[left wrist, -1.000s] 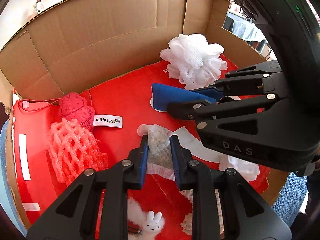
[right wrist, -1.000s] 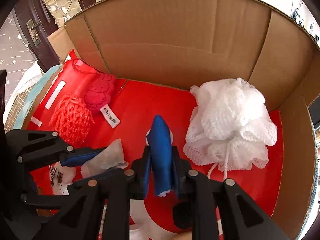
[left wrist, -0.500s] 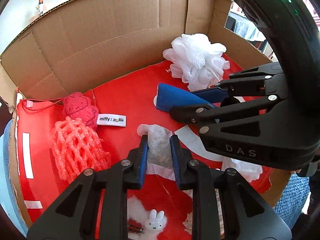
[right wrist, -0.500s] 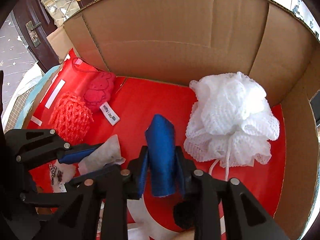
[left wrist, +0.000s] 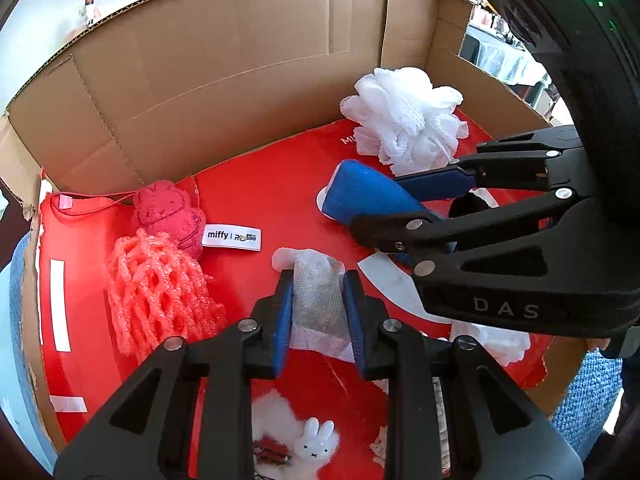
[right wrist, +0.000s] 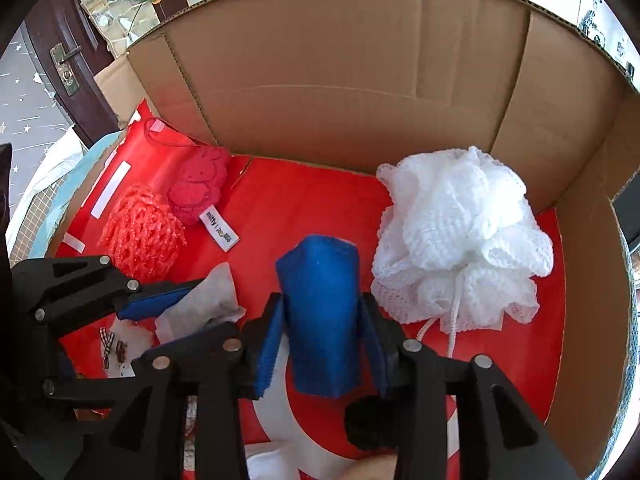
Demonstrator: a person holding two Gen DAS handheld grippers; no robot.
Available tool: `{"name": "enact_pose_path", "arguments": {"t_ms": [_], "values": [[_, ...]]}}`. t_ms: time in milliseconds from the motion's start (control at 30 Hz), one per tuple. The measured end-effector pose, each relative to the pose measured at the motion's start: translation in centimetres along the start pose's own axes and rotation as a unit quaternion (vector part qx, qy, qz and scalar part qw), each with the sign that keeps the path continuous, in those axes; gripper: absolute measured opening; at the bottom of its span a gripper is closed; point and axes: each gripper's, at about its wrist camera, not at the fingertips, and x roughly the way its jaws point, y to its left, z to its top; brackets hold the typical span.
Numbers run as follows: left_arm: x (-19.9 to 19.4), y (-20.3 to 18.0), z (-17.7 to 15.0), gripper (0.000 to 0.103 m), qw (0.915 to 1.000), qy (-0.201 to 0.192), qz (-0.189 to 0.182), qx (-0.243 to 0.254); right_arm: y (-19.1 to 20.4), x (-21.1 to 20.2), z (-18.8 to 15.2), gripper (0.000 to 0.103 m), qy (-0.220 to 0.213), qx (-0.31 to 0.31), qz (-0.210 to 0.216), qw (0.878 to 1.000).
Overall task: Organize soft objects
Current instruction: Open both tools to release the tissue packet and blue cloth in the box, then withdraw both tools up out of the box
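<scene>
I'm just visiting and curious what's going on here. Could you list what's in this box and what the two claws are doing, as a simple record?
Container: open cardboard box with red floor
Left gripper: shut on grey mesh sachet
Right gripper: jaws opening, blue foam sponge between them
Loose items: white mesh bath pouf, orange foam net, pink rabbit-shaped sponge
</scene>
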Motion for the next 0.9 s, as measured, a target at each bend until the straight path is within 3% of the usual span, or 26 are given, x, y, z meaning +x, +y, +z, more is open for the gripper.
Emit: {"name": "enact_pose_path", "arguments": {"t_ms": [133,200,233,267,433,600,733,900], "values": [[0.0,-0.2,0.0,0.03,1.0,-0.002,0.0,0.001,0.1,-0.3,0.1,0.044,-0.001,-0.001,0.0,1.0],[0.0,-0.2,0.0,0.038,1.0,-0.006,0.001,0.003,0.2,-0.4,0.1,0.044,-0.002,-0.001,0.002,1.0],[-0.2,-0.3,0.0,0.05,0.9999,-0.009,0.002,0.004,0.2,-0.5,0.1,0.044,-0.002,-0.001,0.001,1.0],[-0.4,-0.3,0.0,0.053,0.9999,-0.015,0.004,0.005,0.2,-0.6,0.1,0.044,-0.002,-0.001,0.001,1.0],[-0.7,-0.6,0.0,0.053,0.9997,-0.022,0.009,0.008,-0.1,-1.1,0.1,0.044,-0.006,0.004,0.004,1.0],[-1.4,-0.7,-0.1,0.054,0.9994,-0.034,0.008,0.005,-0.4,-2.3,-0.1,0.055,-0.017,0.007,-0.001,1.0],[-2.8,-0.6,-0.3,0.06,0.9987,-0.05,0.006,-0.009,-0.6,-3.6,-0.2,0.056,-0.03,0.013,-0.004,0.999],[-5.1,-0.1,-0.6,0.067,0.997,-0.072,0.011,-0.027,-0.6,-5.7,-0.6,0.066,-0.056,0.02,-0.012,0.998]]}}
